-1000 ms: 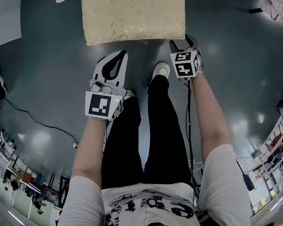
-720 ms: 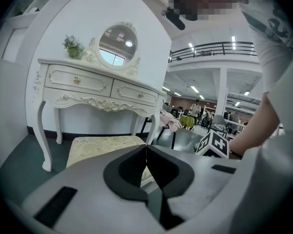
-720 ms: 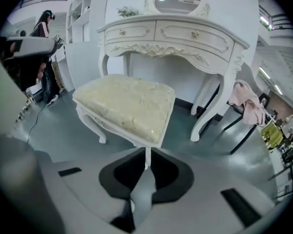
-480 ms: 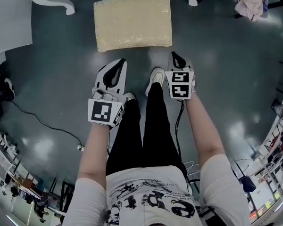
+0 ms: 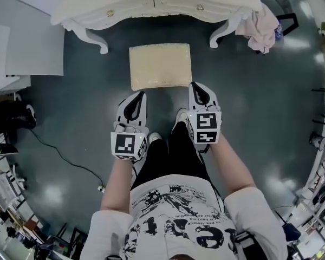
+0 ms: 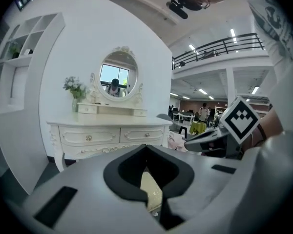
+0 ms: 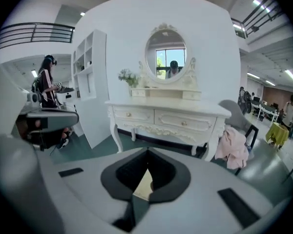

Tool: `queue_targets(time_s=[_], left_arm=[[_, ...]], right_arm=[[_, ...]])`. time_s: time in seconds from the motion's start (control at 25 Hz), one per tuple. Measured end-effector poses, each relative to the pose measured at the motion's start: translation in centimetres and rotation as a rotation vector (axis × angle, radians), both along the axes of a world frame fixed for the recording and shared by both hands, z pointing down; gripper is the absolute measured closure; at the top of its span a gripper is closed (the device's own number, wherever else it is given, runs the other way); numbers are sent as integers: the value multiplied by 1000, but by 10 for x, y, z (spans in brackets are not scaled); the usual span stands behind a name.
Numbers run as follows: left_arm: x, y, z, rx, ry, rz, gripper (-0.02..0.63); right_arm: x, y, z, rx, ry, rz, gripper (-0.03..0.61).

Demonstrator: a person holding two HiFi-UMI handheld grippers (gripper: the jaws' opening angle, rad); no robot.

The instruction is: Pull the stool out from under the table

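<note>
Upper middle of the head view: a white carved dressing table [image 5: 151, 4] with two drawers runs along the top edge.
Stool: the cream, rectangular padded stool [image 5: 160, 66] stands on the dark teal floor [image 5: 86, 102] at centre frame. A strip of floor shows between it and the table's front edge.
Left gripper: my white left gripper [image 5: 140, 94] sits just below the stool's lower left corner in the frame. Its fingers are pressed together with nothing between them.
Right gripper: my white right gripper [image 5: 197, 85] lies at the stool's lower right corner in the frame. Its fingers are closed too and hold nothing.
Gripper views: both look over the closed tips at the table and its oval mirror [image 7: 166, 52], with a sliver of cream stool showing below the tips.
Lower centre: my legs [image 5: 168, 150] in black trousers.
Upper right: a pink cloth [image 5: 258, 26] beside the table's right leg.
</note>
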State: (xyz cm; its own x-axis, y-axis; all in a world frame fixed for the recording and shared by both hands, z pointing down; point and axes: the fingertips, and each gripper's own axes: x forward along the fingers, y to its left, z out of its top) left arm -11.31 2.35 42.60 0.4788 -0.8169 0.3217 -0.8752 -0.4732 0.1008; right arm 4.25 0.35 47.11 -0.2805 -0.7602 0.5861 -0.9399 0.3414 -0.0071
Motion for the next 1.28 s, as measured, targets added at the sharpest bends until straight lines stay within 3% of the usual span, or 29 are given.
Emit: queue_targets(time_s=[0.32, 0.64, 0.96, 1.28], left_arm=[[-5, -11, -134, 161, 35, -37, 597], [-11, -9, -232, 292, 38, -40, 597], [-21, -13, -280, 335, 27, -24, 597], [-21, -16, -290, 326, 32, 12, 597]], right_arm=[[-10, -20, -171, 288, -52, -51, 561], [-17, -13, -285, 483, -133, -80, 563], [-20, 0, -315, 517, -151, -34, 563], [-29, 3, -309, 481, -174, -23, 563]])
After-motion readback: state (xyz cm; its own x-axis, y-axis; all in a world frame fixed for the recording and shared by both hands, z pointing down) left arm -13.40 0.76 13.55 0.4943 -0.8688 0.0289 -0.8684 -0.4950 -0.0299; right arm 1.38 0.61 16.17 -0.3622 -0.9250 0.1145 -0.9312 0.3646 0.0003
